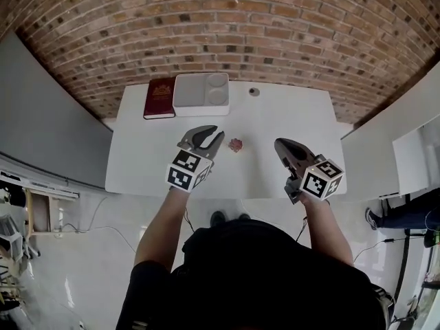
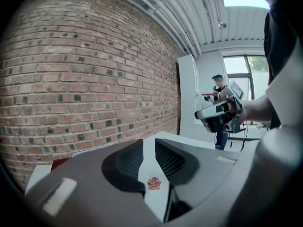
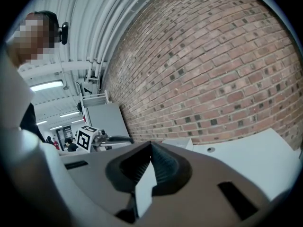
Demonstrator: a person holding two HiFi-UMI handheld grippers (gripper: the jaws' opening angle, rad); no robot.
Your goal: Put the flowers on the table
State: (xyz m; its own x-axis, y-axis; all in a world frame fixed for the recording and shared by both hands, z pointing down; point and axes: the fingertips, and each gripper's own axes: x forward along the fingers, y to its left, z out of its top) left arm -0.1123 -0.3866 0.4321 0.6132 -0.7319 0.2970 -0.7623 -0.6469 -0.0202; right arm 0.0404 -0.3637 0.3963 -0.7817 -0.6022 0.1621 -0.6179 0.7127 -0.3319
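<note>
A small pink flower [image 1: 236, 144] lies on the white table [image 1: 289, 112], near its front middle. My left gripper [image 1: 214, 134] hovers just left of the flower. Its jaws stand a little apart with nothing between them. In the left gripper view the flower [image 2: 154, 183] shows on the tabletop through the narrow gap of the left gripper [image 2: 149, 144]. My right gripper [image 1: 280, 144] is to the right of the flower, over the table's front right part. In the right gripper view the tips of the right gripper [image 3: 151, 144] meet, with nothing held.
A dark red book [image 1: 159, 98] and a white compartment tray [image 1: 201, 93] lie at the table's far edge against the brick wall [image 1: 220, 26]. A small round grommet [image 1: 254, 91] sits right of the tray. Another person [image 2: 218, 86] stands far off in the room.
</note>
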